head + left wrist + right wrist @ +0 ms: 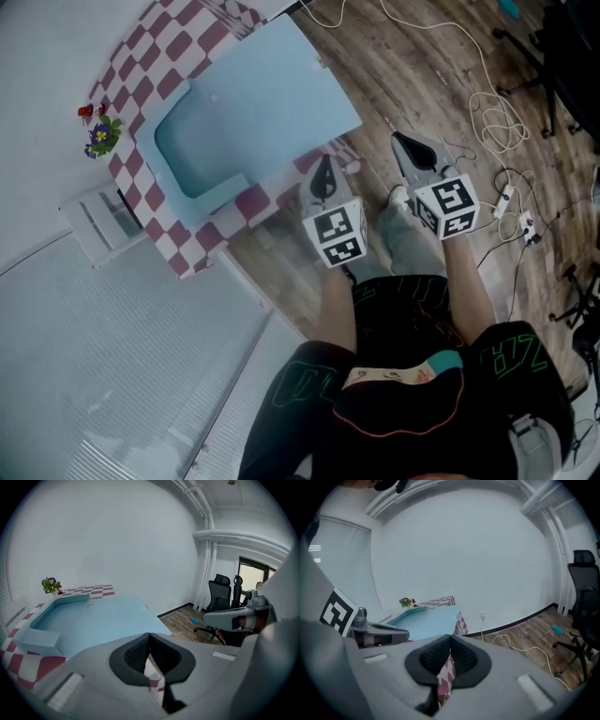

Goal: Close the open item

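A light blue box (194, 153) lies open on a table with a red-and-white checked cloth (159, 236). Its flat lid (277, 89) is folded out toward the floor side. In the left gripper view the box's tray (54, 616) and lid (117, 618) lie just beyond the jaws. My left gripper (325, 161) hovers at the table's near corner, shut and holding nothing. My right gripper (399, 141) hangs over the wooden floor to the right of the table, also shut and bare. From the right gripper view the box (424, 620) is farther off to the left.
A small pot of flowers (101, 136) stands at the table's far end. White cables (495, 117) and a power strip (517, 220) lie on the wooden floor. A black office chair (218, 595) stands by the wall. A white ledge (98, 220) adjoins the table.
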Motion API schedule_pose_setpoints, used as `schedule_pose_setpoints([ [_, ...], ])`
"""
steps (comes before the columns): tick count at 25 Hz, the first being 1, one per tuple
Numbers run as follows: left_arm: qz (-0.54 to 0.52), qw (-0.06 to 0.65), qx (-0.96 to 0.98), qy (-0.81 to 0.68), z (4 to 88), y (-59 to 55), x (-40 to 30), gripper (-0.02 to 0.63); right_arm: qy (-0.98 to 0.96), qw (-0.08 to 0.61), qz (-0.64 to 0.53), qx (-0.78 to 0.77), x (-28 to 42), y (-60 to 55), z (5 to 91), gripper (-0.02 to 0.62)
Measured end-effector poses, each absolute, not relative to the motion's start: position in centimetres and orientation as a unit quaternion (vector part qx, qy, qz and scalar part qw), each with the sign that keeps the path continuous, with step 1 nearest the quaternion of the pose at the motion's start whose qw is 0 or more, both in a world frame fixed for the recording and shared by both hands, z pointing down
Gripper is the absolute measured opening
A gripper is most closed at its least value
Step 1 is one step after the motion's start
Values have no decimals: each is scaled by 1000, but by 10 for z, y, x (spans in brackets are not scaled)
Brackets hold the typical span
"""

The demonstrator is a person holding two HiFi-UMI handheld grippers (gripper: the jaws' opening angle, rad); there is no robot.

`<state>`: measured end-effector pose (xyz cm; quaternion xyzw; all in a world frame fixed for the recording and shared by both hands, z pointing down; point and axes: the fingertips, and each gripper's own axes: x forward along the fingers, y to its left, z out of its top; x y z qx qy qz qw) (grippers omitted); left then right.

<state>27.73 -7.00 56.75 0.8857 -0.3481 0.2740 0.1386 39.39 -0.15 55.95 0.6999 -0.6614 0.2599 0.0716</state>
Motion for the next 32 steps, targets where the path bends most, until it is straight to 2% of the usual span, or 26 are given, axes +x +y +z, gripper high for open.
schedule_pose_setpoints([
  [6,287,136,883,-345,575,-93,269,5,-671,52,274,687,375,-29,571,8],
  [7,288,136,883,-345,576,-96,268,4,-672,51,282,683,372,-33,575,64],
  [8,290,136,883,-344,577,-99,268,4,-672,51,290,680,370,-36,580,92],
  [11,293,134,882,-343,579,-106,265,3,-667,53,307,677,366,-42,591,96],
  [16,298,135,877,-351,584,-116,256,4,-647,18,358,672,362,-52,611,189],
  [20,301,135,873,-359,587,-123,248,3,-624,-17,396,673,360,-58,624,232],
  [32,298,139,862,-386,586,-137,222,4,-598,-110,439,662,356,-71,632,232],
])
